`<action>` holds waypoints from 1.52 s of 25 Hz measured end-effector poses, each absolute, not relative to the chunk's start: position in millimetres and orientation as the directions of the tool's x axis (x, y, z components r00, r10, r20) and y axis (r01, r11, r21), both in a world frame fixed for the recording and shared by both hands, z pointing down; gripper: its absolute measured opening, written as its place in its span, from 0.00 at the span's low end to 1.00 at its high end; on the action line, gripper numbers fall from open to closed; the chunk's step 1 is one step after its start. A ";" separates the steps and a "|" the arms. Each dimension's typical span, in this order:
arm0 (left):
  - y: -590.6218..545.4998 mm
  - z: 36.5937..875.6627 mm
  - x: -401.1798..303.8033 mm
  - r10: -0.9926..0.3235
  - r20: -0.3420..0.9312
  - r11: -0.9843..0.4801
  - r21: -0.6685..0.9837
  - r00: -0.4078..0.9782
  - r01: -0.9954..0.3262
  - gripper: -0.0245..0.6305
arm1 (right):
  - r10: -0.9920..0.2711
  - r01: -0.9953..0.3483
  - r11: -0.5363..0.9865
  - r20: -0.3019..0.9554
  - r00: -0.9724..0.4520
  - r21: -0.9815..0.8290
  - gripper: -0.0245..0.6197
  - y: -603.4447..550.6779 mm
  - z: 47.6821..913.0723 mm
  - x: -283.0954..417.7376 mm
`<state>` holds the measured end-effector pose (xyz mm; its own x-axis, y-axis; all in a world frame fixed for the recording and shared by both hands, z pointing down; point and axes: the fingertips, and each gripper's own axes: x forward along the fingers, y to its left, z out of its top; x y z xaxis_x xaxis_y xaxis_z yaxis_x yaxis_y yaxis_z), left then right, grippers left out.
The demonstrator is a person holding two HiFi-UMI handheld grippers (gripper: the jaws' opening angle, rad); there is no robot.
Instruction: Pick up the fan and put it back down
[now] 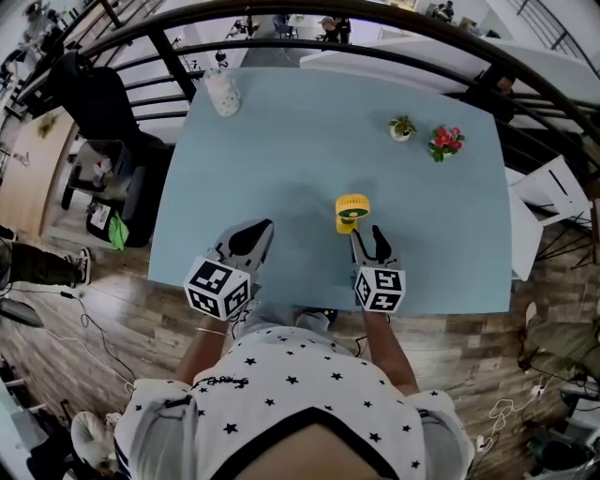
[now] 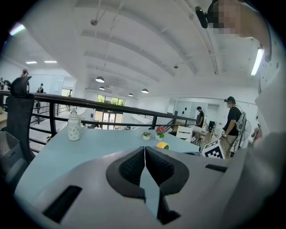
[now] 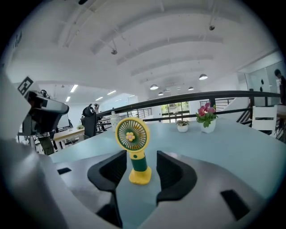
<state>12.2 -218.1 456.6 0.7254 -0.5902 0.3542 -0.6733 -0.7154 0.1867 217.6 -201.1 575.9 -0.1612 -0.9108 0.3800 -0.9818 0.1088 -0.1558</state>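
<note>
A small yellow fan point(image 1: 352, 210) with a green handle stands upright on the light blue table point(image 1: 300, 141), near its front middle. My right gripper point(image 1: 367, 234) is open right behind it. In the right gripper view the fan point(image 3: 132, 134) stands at the gap between the two dark pads point(image 3: 111, 169), with space on both sides and neither pad touching it. My left gripper point(image 1: 264, 227) hovers over the table's front edge to the left of the fan, shut with nothing in it. The left gripper point(image 2: 145, 150) shows its pads meeting, with the fan point(image 2: 162, 145) small beyond them to the right.
A white jar point(image 1: 223, 94) stands at the table's far left corner. A small potted plant point(image 1: 401, 128) and a pot of pink flowers point(image 1: 445, 142) stand at the far right. A dark railing point(image 1: 281, 19) runs behind the table; a black chair point(image 1: 94, 94) stands at its left.
</note>
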 end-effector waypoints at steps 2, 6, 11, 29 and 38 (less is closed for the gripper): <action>-213.4 454.6 22.8 -0.585 0.351 -0.723 0.182 0.731 -0.666 0.08 | -0.926 -0.981 0.104 0.345 -0.155 -0.163 0.32 -191.8 560.7 227.0; -202.9 450.4 40.1 -0.570 0.350 -0.746 0.160 0.744 -0.647 0.08 | -0.955 -0.979 0.087 0.264 -0.134 -0.183 0.16 -175.4 528.3 241.4; -186.7 446.9 55.4 -0.555 0.349 -0.761 0.154 0.755 -0.630 0.08 | -0.972 -0.973 0.103 0.188 -0.142 -0.206 0.04 -160.5 495.3 249.3; -172.0 441.9 72.8 -0.556 0.337 -0.767 0.145 0.760 -0.625 0.08 | -0.970 -0.963 0.195 0.106 -0.217 -0.186 0.04 -147.0 455.9 246.0; -173.7 443.2 73.2 -0.559 0.340 -0.763 0.144 0.756 -0.630 0.08 | -0.969 -0.960 0.205 0.099 -0.227 -0.190 0.04 -149.5 454.0 245.5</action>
<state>73.2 -173.7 443.2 0.7560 -0.5591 0.3404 -0.6295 -0.7635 0.1442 245.5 -149.5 454.0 -0.2269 -0.9689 0.0986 -0.9600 0.2055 -0.1902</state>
